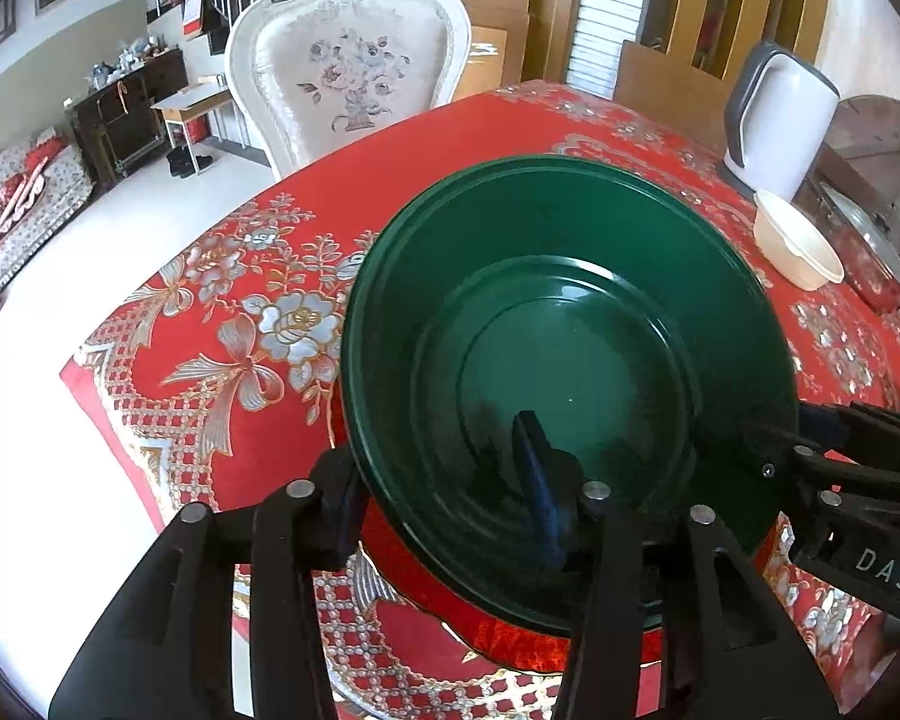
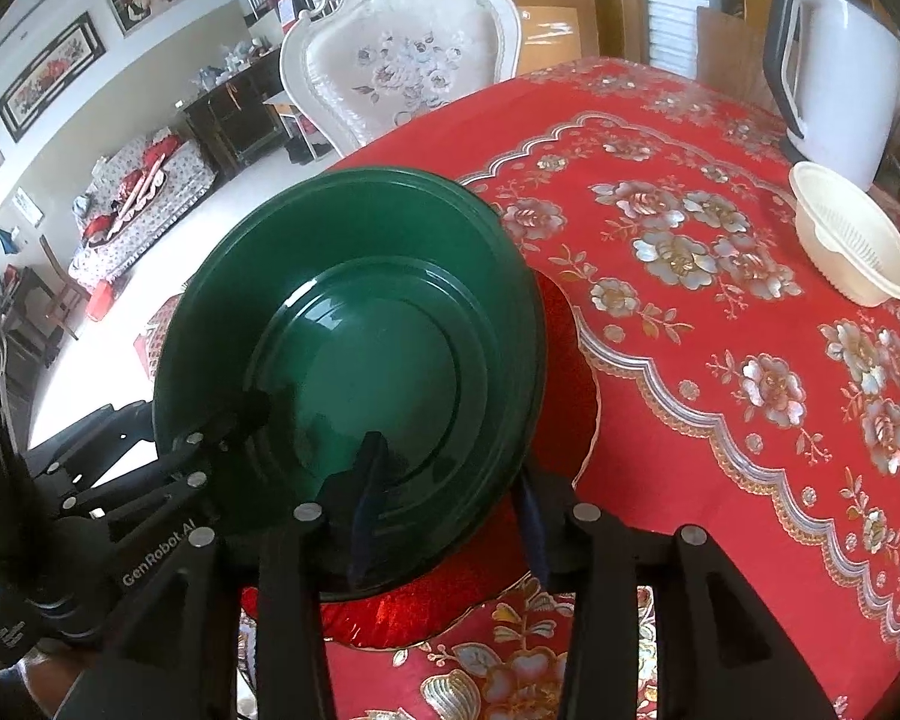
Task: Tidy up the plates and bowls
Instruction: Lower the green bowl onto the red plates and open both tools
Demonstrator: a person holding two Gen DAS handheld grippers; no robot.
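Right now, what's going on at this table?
A person with a gripper in each hand is handling a dark green plate on a red plate on the floral red tablecloth. The left gripper and right gripper each straddle the near rim on opposite sides, one finger inside, one outside; the pads look slack. A cream strainer bowl and white kettle stand apart.

left wrist: close, downward | right wrist: same | shared: green plate
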